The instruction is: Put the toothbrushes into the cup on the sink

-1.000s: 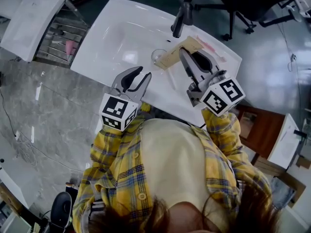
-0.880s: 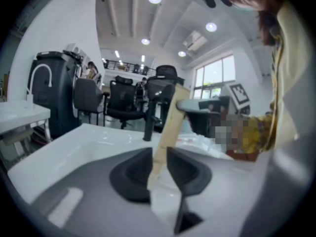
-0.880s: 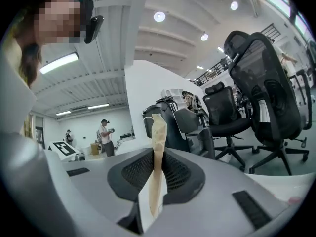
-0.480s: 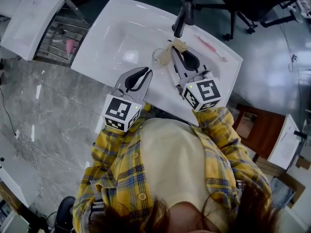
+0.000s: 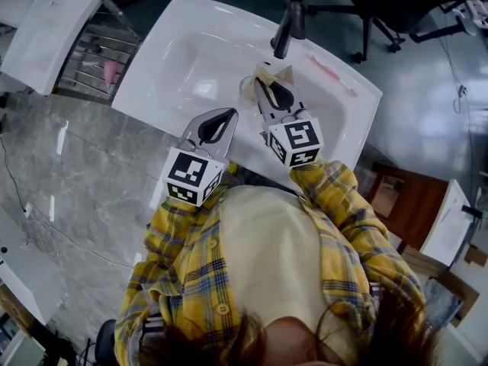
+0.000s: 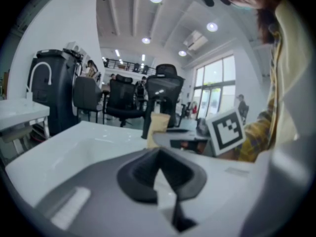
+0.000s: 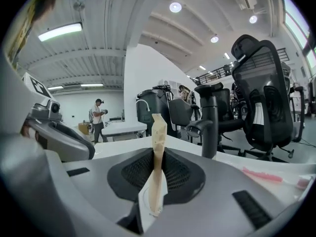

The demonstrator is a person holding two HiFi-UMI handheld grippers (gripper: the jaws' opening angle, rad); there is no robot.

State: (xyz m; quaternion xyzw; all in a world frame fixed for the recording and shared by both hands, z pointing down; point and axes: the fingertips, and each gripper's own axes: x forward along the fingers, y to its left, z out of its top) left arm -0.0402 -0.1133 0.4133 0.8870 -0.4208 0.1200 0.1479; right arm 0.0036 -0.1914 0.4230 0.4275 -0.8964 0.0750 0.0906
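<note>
Nearest the camera, well on the near side of the faucet [image 5: 287, 26], the person's yellow plaid shirt [image 5: 191, 265] filled the bottom of the head view, both sleeves reaching forward to the two marker cubes. The left gripper [image 5: 226, 116] hung over the near rim of the white sink [image 5: 145, 75], to the near left of the faucet. Its jaws had just been closing and now met with nothing between them; only the pale sink showed past their tips in the left gripper view.

The right gripper [image 5: 265, 86] lay closer to the faucet, just on its near side and over the basin edge. Its jaws stood narrow, pressed on a flat tan toothbrush [image 7: 158, 132]. The right gripper view showed the brush on edge between the dark pads, its upper end rising above them and leaning slightly toward the faucet.

Just beside that tan end, on the near left of the faucet, a clear round rim [image 5: 245, 88] sat in the basin. It looked like the cup, though the gripper and brush covered part of it. Whether the brush touched it could not be told.

A pink toothbrush [image 5: 331, 70] lay flat on the sink's rim to the right of the faucet, apart from both grippers. Beyond the faucet stood black office chairs [image 5: 366, 6] on a glossy floor.
</note>
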